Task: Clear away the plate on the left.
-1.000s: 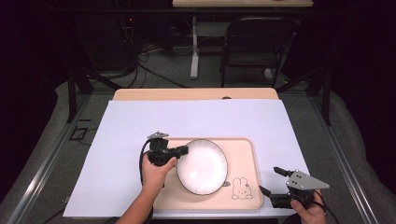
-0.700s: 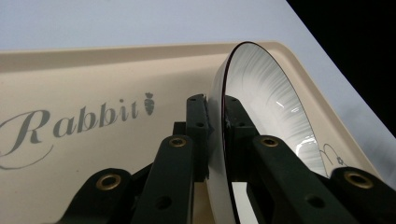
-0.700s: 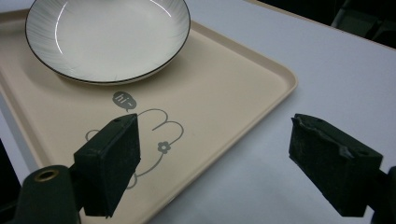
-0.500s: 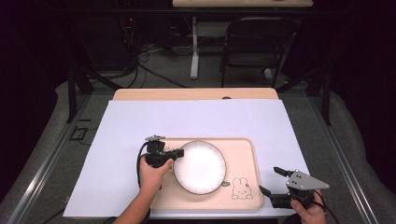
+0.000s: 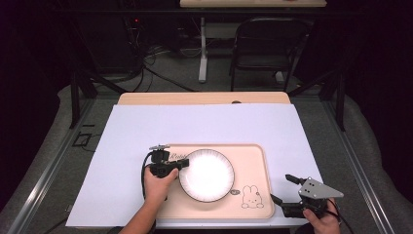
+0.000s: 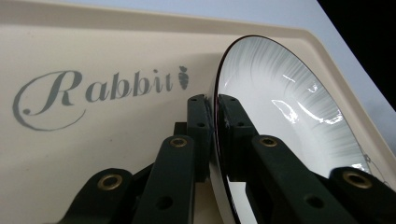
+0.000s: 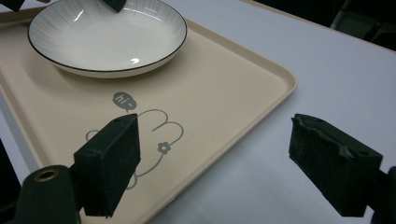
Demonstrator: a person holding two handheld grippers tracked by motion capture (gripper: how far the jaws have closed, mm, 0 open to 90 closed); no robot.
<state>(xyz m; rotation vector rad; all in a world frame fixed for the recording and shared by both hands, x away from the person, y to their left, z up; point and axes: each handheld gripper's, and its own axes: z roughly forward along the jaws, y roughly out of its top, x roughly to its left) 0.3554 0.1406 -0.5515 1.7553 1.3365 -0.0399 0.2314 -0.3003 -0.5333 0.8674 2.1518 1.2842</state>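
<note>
Plate point(image 5: 206, 174) is set on tray point(image 5: 253, 156), left of centre; rim is clamped by left gripper point(image 5: 183, 164). Release is left to do. Right gripper point(image 5: 281, 191) is held open off the tray's near right corner.

Both black grippers have brass-ringed screw holes; the right gripper point(image 5: 288, 193) carries a grey three-cornered plate.
</note>
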